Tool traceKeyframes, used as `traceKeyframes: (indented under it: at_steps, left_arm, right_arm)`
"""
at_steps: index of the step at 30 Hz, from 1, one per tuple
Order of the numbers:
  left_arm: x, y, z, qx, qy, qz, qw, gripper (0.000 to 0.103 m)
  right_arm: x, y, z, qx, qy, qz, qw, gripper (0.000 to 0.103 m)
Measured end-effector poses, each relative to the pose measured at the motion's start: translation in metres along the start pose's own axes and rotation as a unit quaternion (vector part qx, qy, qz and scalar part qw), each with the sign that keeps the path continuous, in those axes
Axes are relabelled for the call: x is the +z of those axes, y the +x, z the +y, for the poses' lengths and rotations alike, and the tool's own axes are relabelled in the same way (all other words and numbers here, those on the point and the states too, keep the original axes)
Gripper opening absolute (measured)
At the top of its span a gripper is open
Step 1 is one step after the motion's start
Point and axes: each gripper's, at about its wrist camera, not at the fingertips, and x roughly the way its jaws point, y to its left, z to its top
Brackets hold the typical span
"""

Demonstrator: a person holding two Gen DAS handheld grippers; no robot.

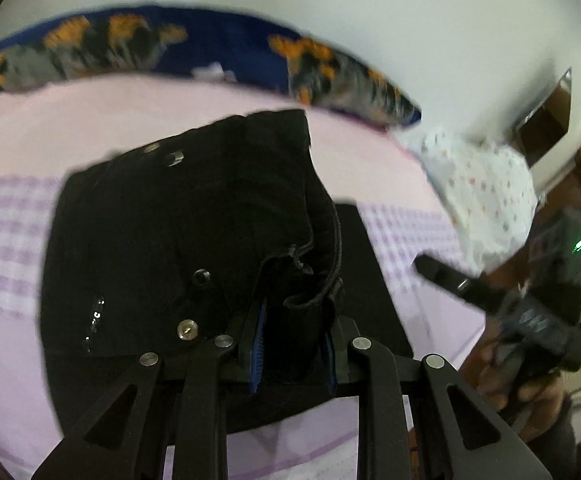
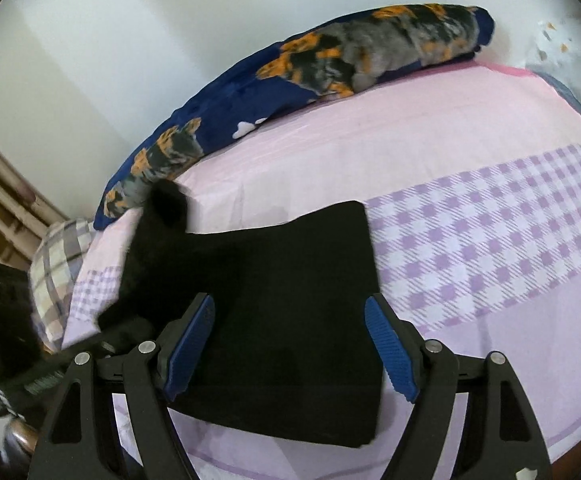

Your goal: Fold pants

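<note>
Your left gripper point(image 1: 296, 344) has its jaws clamped on a bunched fold of the black pants point(image 1: 178, 248), lifting the waistband end ahead of the jaws. Your right gripper point(image 2: 290, 344) hangs with jaws spread wide and gripping nothing, the flat pants lying between and beneath them on the pink bed point(image 2: 410, 140).
</note>
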Motion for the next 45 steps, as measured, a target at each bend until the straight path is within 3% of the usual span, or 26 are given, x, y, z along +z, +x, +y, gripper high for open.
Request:
traceKeyframes:
  at_steps: [4,7,12,15,17,18,20,25,28,33,35,40,42,45]
  left_arm:
    - [-0.009,0.023,-0.012,0.032,0.035,0.019,0.9987,0.025]
    - [-0.01,0.025,-0.014,0.029,0.041,0.022,0.9985,0.032]
    - [-0.01,0.018,-0.003,-0.004,0.018,0.029,0.9994,0.042]
    - [-0.013,0.003,0.0,-0.064,0.006,0.03,0.9975,0.043]
    - [-0.013,-0.015,0.001,-0.087,0.012,0.009,0.9961,0.048]
    - [-0.013,-0.024,0.002,-0.085,0.02,-0.005,0.9961,0.056]
    - [-0.013,-0.04,0.01,-0.055,0.032,-0.037,0.9973,0.061]
    - [-0.008,-0.05,0.054,0.025,0.002,-0.054,0.9982,0.061]
    - [-0.012,-0.046,0.078,0.053,-0.019,-0.048,0.9973,0.061]
    - [-0.023,-0.035,0.092,0.062,-0.02,-0.038,0.9971,0.061]
    - [-0.026,-0.031,0.089,0.067,-0.009,-0.035,0.9971,0.061]
    - [-0.029,-0.021,0.085,0.079,0.007,-0.025,0.9966,0.061]
    - [-0.029,-0.019,0.086,0.08,0.008,-0.025,0.9965,0.061]
    - [-0.028,-0.019,0.091,0.075,0.002,-0.025,0.9969,0.061]
  right_arm:
    - [-0.003,-0.004,-0.013,0.03,0.025,0.006,0.999,0.076]
    - [-0.006,0.002,-0.017,0.058,0.037,0.016,0.998,0.076]
    - [-0.006,0.015,-0.018,0.104,0.06,0.034,0.992,0.076]
    - [-0.003,0.022,-0.019,0.119,0.069,0.045,0.989,0.076]
    - [-0.001,0.027,-0.018,0.123,0.066,0.053,0.989,0.077]
    - [0.0,0.03,-0.018,0.132,0.064,0.058,0.988,0.077]
    - [0.002,0.037,-0.018,0.139,0.065,0.067,0.986,0.077]
    - [0.007,0.058,-0.016,0.176,0.073,0.091,0.978,0.076]
    - [0.01,0.073,-0.017,0.185,0.082,0.104,0.974,0.074]
    - [0.011,0.09,-0.011,0.166,0.073,0.115,0.977,0.069]
    - [0.011,0.094,-0.008,0.163,0.061,0.117,0.978,0.062]
    - [0.009,0.111,0.001,0.187,0.045,0.137,0.972,0.044]
    - [0.004,0.117,0.006,0.208,0.048,0.151,0.965,0.041]
    - [0.0,0.12,0.013,0.21,0.041,0.15,0.965,0.041]
